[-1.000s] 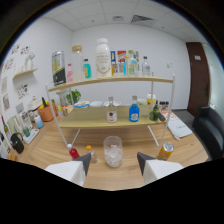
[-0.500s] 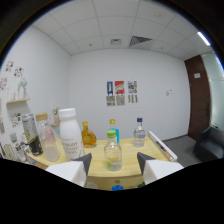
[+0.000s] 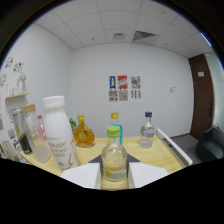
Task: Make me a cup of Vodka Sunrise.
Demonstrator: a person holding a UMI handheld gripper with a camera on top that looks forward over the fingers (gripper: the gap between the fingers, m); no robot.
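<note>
A small clear bottle with a green cap [image 3: 113, 155] stands upright between my fingers, and my gripper [image 3: 114, 169] is shut on its lower body. The white fingers [image 3: 82, 176] flank it, their dark pads pressed to both of its sides. Beyond it is the wooden shelf top [image 3: 162, 150], carrying a tall white "ENJOY" bottle [image 3: 57, 132], a round amber bottle [image 3: 83, 134], a blue-capped bottle [image 3: 116, 121] straight behind the held one, and a clear bottle with a dark blue cap [image 3: 146, 131].
More clear bottles [image 3: 31, 137] crowd the shelf top left of the white one. A raised rail [image 3: 175, 150] edges the shelf on the right. Posters [image 3: 123, 88] hang on the far white wall, and a dark door [image 3: 212, 95] stands at the right.
The view has risen from the lower shelves and table to top-shelf level, then moved closer to the bottles there. The green-capped bottle has stayed fixed between my fingers throughout.
</note>
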